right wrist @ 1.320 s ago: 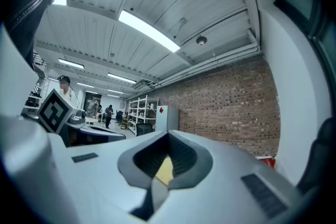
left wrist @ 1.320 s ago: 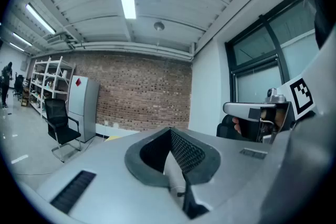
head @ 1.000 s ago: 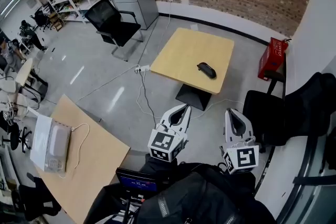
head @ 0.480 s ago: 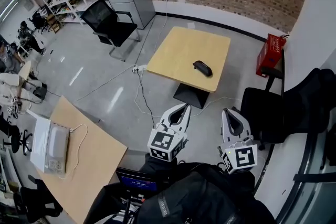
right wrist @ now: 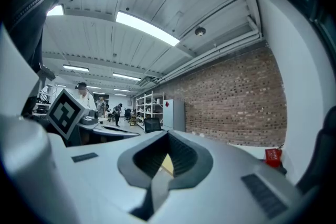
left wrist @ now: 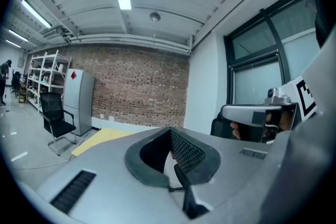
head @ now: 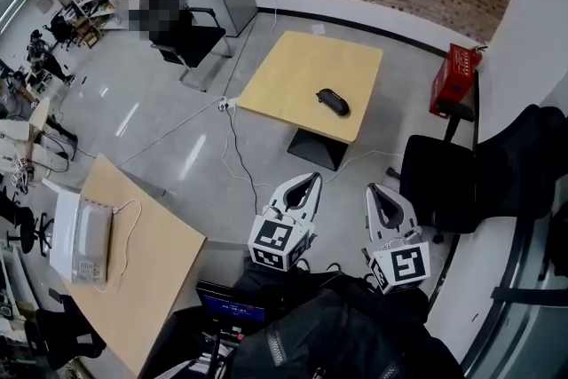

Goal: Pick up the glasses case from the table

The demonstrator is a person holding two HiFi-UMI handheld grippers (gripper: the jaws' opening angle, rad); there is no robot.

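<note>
1. The glasses case point(head: 333, 101) is a dark, oblong thing lying flat on the light wooden table point(head: 293, 75). It sits on the table's right half, close to the near-right edge, with nothing else on top that I can see.
2. Its long axis runs diagonally, with the far end to the left and the near end to the right. So it lies slantwise across the line you'd walk in on, not pointing at the person.
3. Both tools are well short of the table, with bare floor between them and its near edge. The case lies ahead of them, roughly between their two lines.
4. The left hand-held gripper point(head: 311, 180) lines up with the case a bit better. The right hand-held gripper point(head: 373, 189) sits further right of it. I'd call the left marginally nearer, but it's close.
5. Both are held low in front of the body, side by side, pointing forward about level at the table.
6. Left jaws are closed tip to tip with nothing in them. Right jaws are the same, shut and empty, and a sliver of yellow table top shows through the hollow behind the tips.
7. My read is that this is just the approach. Whichever one goes for the case will have to open up and probably turn to bite across the narrow width.
</note>
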